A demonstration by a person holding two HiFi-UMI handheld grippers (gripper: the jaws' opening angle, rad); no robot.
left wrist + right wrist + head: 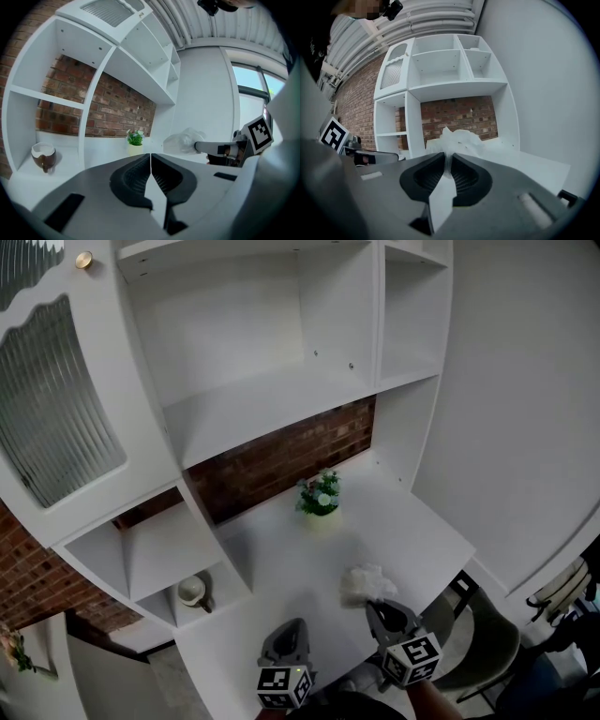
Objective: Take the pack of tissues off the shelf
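- R gripper (449,158) is clamping its jaws on the crinkly wrap of the tissue pack (457,140). The pack is sitting off the shelf unit (272,399), over the desk top (281,549), near its front-right edge.
- L gripper (150,159) is holding its jaws together w/ nothing btwn them, just left of the R gripper.
- Bare desk is lying open btwn the pack and the potted plant (320,495); the wall (506,381) is closing off the right side.
- Head view is cutting both grippers off at the bottom edge. Can't tell if the pack is touching the desk.
- Cup (43,157) in the low left cubby is showing in head and L gripper views only; the chair (487,643) is showing in head view only.
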